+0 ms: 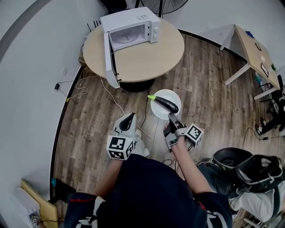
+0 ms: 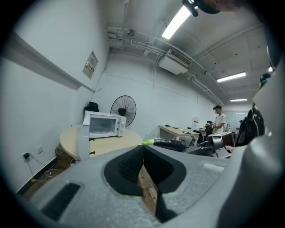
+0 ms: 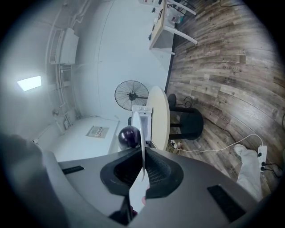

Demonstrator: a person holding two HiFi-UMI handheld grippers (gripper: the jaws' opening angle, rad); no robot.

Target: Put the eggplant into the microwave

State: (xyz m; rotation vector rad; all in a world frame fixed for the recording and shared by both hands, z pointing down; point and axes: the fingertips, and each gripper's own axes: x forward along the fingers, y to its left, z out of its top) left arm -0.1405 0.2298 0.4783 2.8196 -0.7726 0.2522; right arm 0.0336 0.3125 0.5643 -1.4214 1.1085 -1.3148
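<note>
Eggplant (image 1: 165,103) on a white plate (image 1: 174,96), out over the wood floor on the near side of the round table (image 1: 147,58), close to its edge but not over it. Dark purple and glossy, lying across the plate, green stem end toward the table. Right gripper (image 1: 173,118) clamped on the plate rim farthest from the table, holding plate and eggplant up.

In the right gripper view, plate (image 3: 138,192) seen edge-on, pinched between the pads of the right gripper (image 3: 143,151). Rounded purple end of the eggplant (image 3: 129,136) against the plate's face just past the jaws, table (image 3: 160,116) beyond it.

Left gripper (image 1: 128,120) also on the near side of the table, a little farther from it than the plate, apart from plate and eggplant. In its own view, left gripper (image 2: 143,147) with jaws together at the tips and nothing between them, only a sliver of floor showing lower down between the pads. Eggplant (image 2: 169,143) just past those tips, between them and the table (image 2: 107,143).

Microwave (image 1: 133,26) white, on the far part of the table top. Door (image 1: 109,60) swung wide open along the table's left side, cavity facing the plate. Fan (image 1: 167,4) behind the table. Desk (image 1: 256,53) well off to the table's right. Cable (image 1: 111,95) trailing over the floor near the table's base. Person (image 2: 219,120) standing in the background, well away from the table.
</note>
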